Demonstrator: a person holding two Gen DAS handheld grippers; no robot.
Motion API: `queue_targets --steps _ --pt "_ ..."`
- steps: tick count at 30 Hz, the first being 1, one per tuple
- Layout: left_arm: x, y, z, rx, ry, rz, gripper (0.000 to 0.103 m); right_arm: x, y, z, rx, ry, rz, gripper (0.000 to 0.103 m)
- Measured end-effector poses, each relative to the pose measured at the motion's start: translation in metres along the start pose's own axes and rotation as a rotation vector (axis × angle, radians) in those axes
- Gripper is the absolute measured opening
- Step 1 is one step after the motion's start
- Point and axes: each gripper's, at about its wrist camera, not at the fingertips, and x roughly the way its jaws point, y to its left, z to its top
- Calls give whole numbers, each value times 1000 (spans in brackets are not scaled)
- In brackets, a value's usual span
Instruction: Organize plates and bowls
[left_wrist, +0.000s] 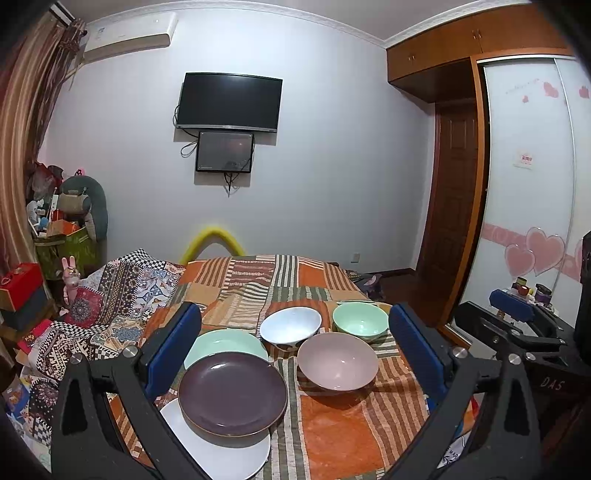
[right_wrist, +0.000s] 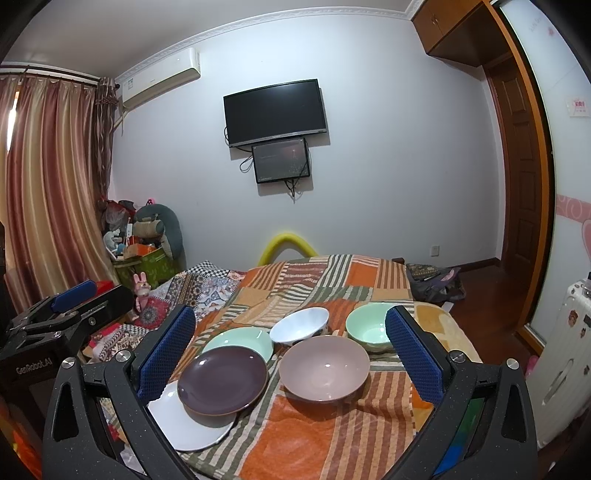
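Six pieces of crockery wait on a striped orange cloth (left_wrist: 332, 424) as a person holds the left gripper (left_wrist: 293, 347) and right gripper (right_wrist: 290, 349) above them, both with jaws spread wide and nothing between them. Three plates already overlap at the left: a purple plate (left_wrist: 232, 393) rides on a white plate (left_wrist: 221, 448) and covers the near edge of a green plate (left_wrist: 225, 345), a loose start on a stack. The bowls stand apart to the right, pink bowl (left_wrist: 338, 360) nearest, white bowl (left_wrist: 290, 325) and green bowl (left_wrist: 360, 320) behind, apparently still to be nested.
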Motion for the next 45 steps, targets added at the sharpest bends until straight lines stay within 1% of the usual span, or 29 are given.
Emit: queue_targets --steps 34,45 --pt "1 -1 -2 6 3 2 103 0 2 1 1 6 2 103" --pt "2 -1 -4 10 7 2 103 4 -1 -2 21 27 19 103"
